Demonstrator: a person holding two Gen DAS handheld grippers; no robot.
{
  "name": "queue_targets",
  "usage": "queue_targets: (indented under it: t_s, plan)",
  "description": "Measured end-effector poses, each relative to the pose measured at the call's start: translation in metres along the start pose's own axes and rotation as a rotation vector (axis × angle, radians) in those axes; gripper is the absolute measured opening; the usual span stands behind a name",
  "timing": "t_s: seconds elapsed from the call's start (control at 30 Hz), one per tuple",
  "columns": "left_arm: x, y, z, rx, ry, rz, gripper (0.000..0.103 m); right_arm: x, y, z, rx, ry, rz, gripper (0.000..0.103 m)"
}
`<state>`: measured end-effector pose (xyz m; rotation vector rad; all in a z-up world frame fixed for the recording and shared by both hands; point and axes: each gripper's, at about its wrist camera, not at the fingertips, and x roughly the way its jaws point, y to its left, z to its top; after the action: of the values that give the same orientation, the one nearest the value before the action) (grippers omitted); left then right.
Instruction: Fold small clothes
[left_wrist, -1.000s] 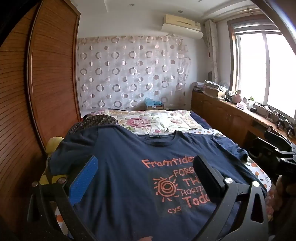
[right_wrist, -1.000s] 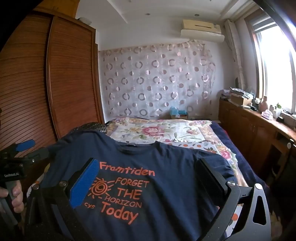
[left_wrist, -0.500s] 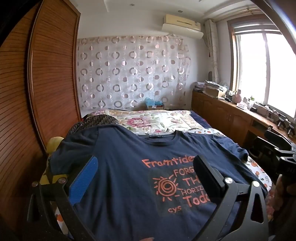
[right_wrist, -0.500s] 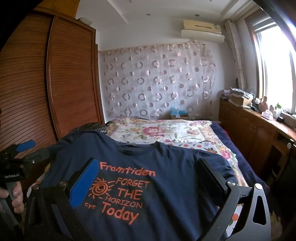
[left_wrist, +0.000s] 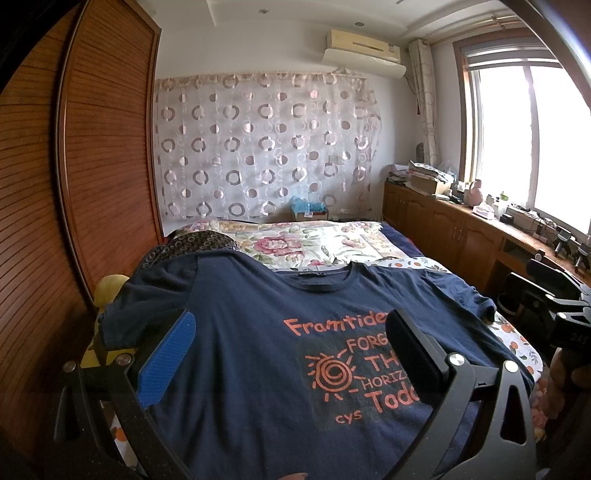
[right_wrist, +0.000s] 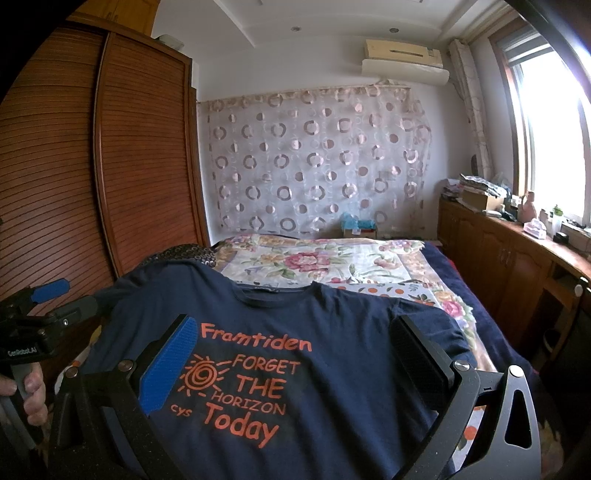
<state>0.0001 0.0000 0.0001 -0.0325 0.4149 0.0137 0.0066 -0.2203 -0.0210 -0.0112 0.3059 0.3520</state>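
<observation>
No fold is made yet: the navy T-shirt (right_wrist: 295, 332) lies spread flat, print up, on the bed (right_wrist: 332, 258), while the left gripper (left_wrist: 288, 354) and right gripper (right_wrist: 291, 358) hover over it, both spread wide and empty

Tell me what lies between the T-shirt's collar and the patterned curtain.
In both views, only the floral quilt on the bed lies between the T-shirt collar and curtain.

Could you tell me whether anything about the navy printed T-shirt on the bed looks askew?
Mostly no: the navy printed T-shirt lies flat, print up. Only its sleeve beside the wooden wardrobe is rumpled and hangs over the bed's edge.
</observation>
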Motion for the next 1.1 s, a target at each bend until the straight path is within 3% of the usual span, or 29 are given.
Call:
queue_targets:
  t_s: [1.1]
  plan:
    - [-0.0004, 0.0001, -0.0001, 0.005, -0.008, 0.003, 0.103, 0.0001, -0.0014, 0.0001, 0.0, -0.007, 0.0, 0.103]
